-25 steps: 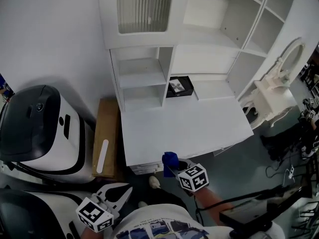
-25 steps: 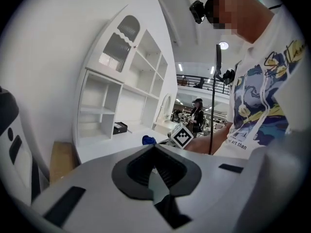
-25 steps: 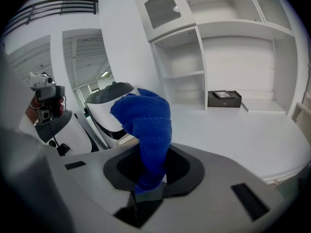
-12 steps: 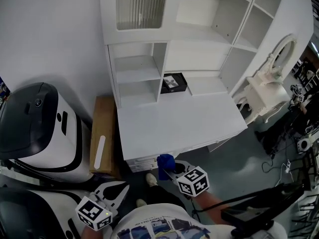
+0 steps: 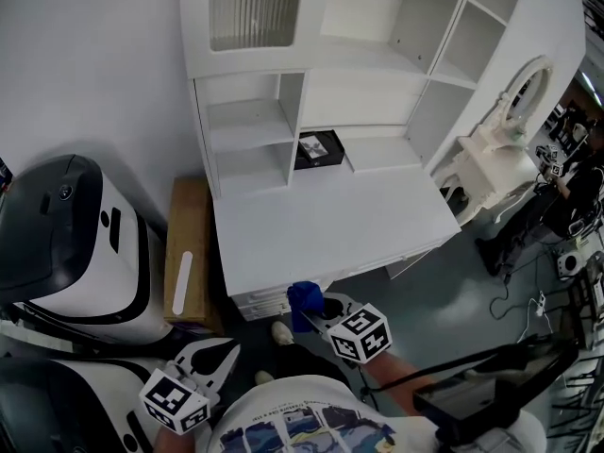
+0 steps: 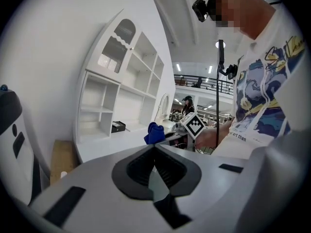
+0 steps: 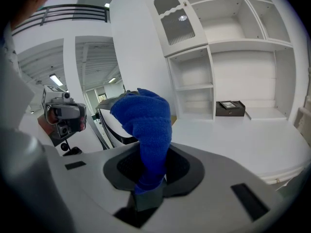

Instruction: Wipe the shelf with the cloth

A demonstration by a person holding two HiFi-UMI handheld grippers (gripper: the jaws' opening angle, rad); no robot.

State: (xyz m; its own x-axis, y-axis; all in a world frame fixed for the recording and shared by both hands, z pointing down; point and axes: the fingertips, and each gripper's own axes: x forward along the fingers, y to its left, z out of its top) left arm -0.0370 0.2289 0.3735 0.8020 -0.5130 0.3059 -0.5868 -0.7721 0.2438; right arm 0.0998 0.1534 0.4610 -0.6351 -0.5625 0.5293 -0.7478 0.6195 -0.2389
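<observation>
**A:** What has changed in the last second?

**B:** Very little. My right hand-held gripper (image 7: 148,181) is still clamped on the blue cloth (image 7: 146,123), which sticks up from its jaws in a bunch. It has stayed low, just off the near edge of the tabletop (image 5: 321,225), drifting slightly left. The shelf unit (image 5: 247,125) at the far side sits a shade further left in my head view than before. I take that to mean I have shifted my stance rather than reached in.

**A:** So no wiping yet?

**B:** I judge not. The cloth touches no surface, and the shelves are well apart from it, across the whole tabletop.

**A:** And your other hand?

**B:** The left hand-held gripper (image 6: 155,148) hangs close to my body at the near left, jaws together on nothing.

**A:** Is anything in the way?

**B:** A small black box (image 5: 316,149) stands in the low middle compartment, at the far edge of the tabletop. Wiping there would mean going round it. The open compartments to its left look bare. A brown carton (image 5: 187,253) and a white-and-black machine (image 5: 75,243) stand on the floor to the left. A white mirror stand (image 5: 505,130) is to the right. None of them blocks a reach forward.
</observation>
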